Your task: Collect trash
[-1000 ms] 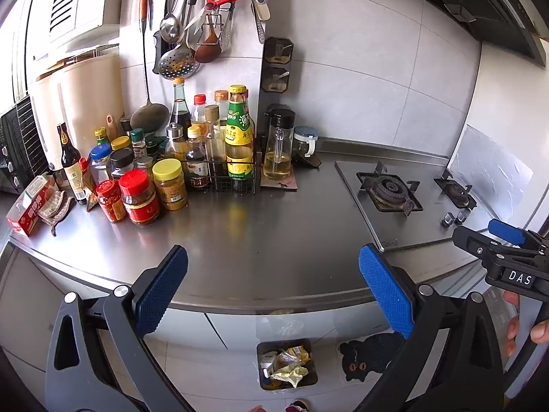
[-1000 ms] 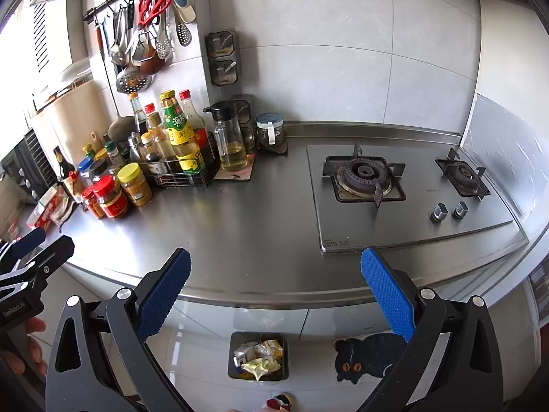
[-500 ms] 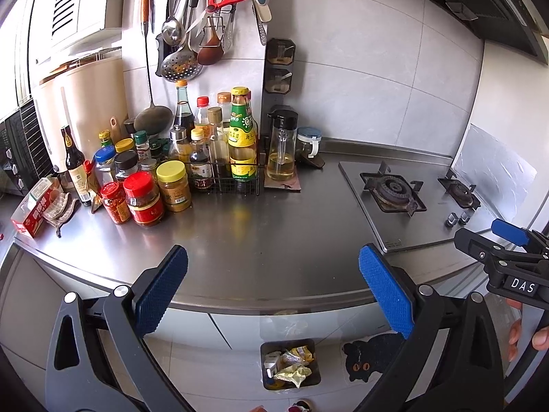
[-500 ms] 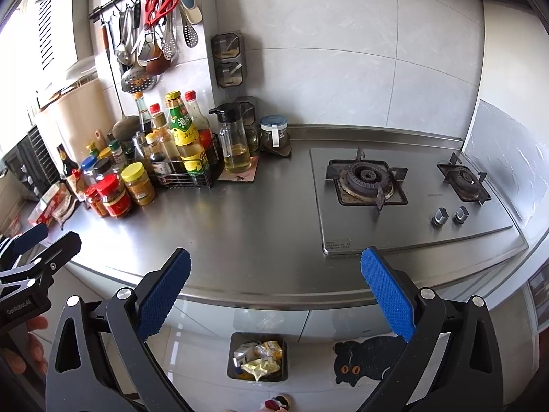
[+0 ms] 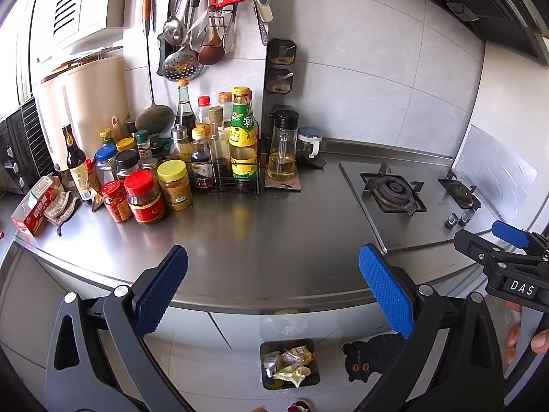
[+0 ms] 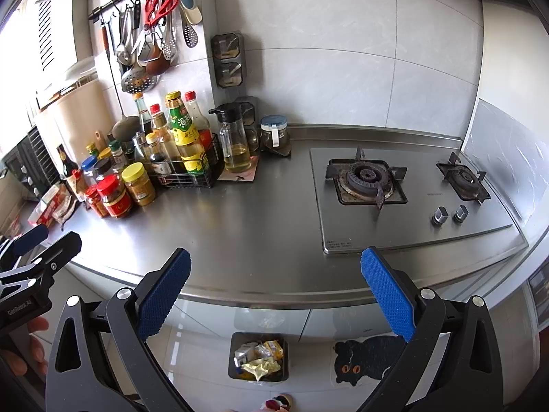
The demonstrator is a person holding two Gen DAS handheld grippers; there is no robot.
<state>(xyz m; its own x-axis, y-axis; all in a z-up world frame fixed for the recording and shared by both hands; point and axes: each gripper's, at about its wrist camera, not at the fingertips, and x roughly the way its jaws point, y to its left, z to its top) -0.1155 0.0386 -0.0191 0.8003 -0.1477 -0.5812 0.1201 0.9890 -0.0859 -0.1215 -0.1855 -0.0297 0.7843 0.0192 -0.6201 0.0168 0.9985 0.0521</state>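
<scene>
left gripper: black frame with long cut-out slots is showing, with two blue pads of dotted texture.
left screws: round silver bolts are sitting on each arm of the frame.
right gripper: same black frame and blue textured pads are showing.
markings: white letters "DAS" are appearing on the right gripper's body, "GenRobot.AI" on the left one.
skin: bare fingers are showing at the picture edges.
</scene>
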